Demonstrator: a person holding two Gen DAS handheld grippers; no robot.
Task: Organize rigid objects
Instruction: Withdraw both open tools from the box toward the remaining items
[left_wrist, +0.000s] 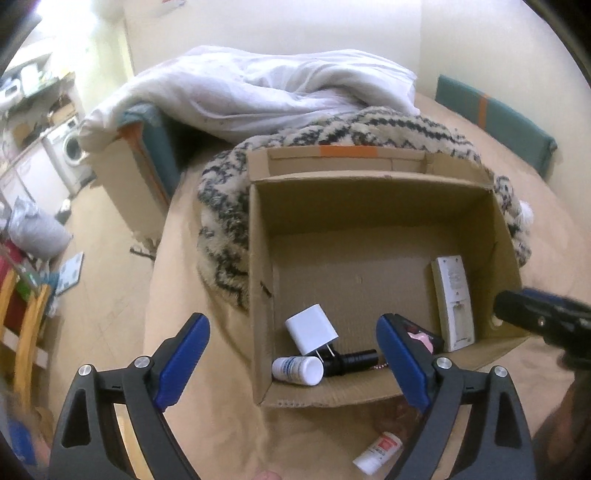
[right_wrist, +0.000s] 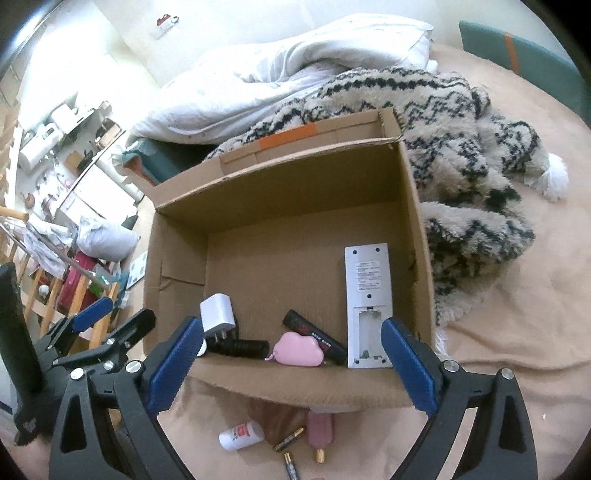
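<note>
Both grippers, left (left_wrist: 293, 360) and right (right_wrist: 291, 363), hung released and empty over the box (right_wrist: 369, 158). It held a remote (right_wrist: 367, 291), charger (left_wrist: 311, 328) and bottle (left_wrist: 297, 370). Only the right view showed batteries (right_wrist: 289, 439) outside.

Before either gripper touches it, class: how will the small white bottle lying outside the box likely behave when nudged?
The small white bottle lies on its side, so it will probably roll. It looks like smooth plastic, possibly slippery, and likely light.
</note>
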